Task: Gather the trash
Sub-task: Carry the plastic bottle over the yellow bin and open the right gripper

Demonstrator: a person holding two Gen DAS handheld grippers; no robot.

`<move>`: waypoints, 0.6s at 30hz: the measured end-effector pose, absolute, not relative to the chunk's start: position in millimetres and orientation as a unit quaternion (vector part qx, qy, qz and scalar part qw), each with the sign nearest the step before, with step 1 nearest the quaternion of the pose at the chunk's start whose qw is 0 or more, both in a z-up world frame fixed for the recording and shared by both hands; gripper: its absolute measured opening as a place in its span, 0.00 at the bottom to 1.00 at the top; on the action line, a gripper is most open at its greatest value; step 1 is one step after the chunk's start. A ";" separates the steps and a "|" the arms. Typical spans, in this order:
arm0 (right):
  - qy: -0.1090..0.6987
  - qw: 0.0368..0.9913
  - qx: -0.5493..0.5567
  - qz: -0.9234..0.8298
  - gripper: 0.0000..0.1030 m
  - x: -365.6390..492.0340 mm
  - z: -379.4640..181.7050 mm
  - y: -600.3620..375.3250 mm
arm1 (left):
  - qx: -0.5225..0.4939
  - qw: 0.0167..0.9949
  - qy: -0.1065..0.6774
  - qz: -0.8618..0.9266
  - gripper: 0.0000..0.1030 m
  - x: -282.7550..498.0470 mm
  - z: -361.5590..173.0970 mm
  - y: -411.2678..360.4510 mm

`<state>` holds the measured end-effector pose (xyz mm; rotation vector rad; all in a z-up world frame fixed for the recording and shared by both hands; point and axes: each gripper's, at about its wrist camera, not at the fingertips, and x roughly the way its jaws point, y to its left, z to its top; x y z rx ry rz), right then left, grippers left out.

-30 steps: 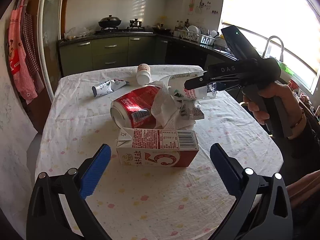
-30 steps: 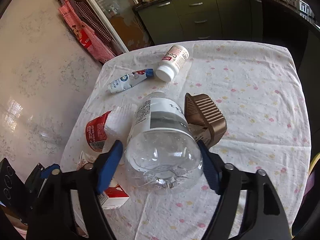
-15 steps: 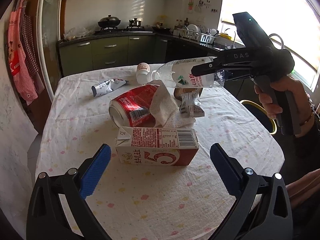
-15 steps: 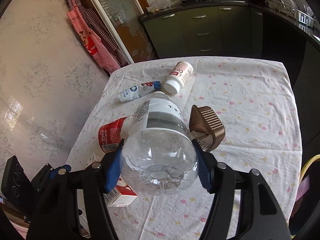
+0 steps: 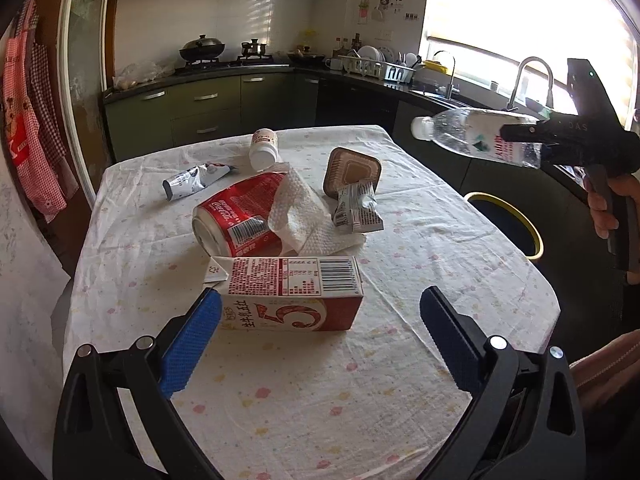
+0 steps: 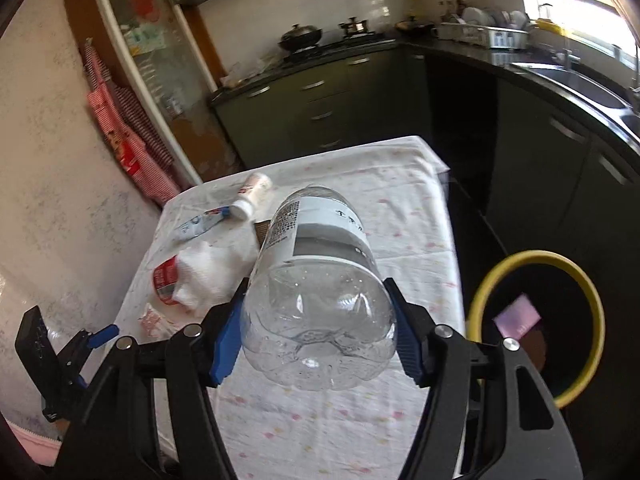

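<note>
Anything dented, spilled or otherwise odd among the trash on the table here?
The red soda can lies on its side, dented, with a paper towel draped over it. The milk carton lies flat. No liquid is visible on the tablecloth.

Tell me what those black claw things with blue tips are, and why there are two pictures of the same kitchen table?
They are grabbing tools that a person holds, one in each hand, a bit like big tongs. Each tool has a small camera looking out along its two fingers, so you get one picture from each hand.

The left gripper is open and holds nothing; it hangs over the table near a red milk carton. Its picture also shows a crushed red can, a paper towel, a small wrapper, a brown tray, a squeezed tube and a white pill bottle.

The right gripper is squeezing an empty clear plastic bottle, lifted off the table. Beside the table stands a black bin with a yellow rim, probably where the bottle goes.
</note>
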<state>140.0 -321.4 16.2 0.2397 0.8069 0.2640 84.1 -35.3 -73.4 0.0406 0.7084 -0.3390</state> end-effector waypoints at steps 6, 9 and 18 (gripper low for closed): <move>0.410 0.902 0.134 -0.007 0.59 115.7 -12.6 -407.2 | 0.036 0.920 0.347 -0.179 0.95 84.2 -72.2 -55.5; 0.432 0.888 0.147 -0.054 0.59 114.6 -38.3 -441.5 | 0.046 0.919 0.346 -0.184 0.95 83.6 -70.9 -65.4; 0.450 0.869 0.163 -0.121 0.59 122.7 -83.5 -486.9 | 0.068 0.916 0.347 -0.190 0.95 85.6 -67.4 -82.7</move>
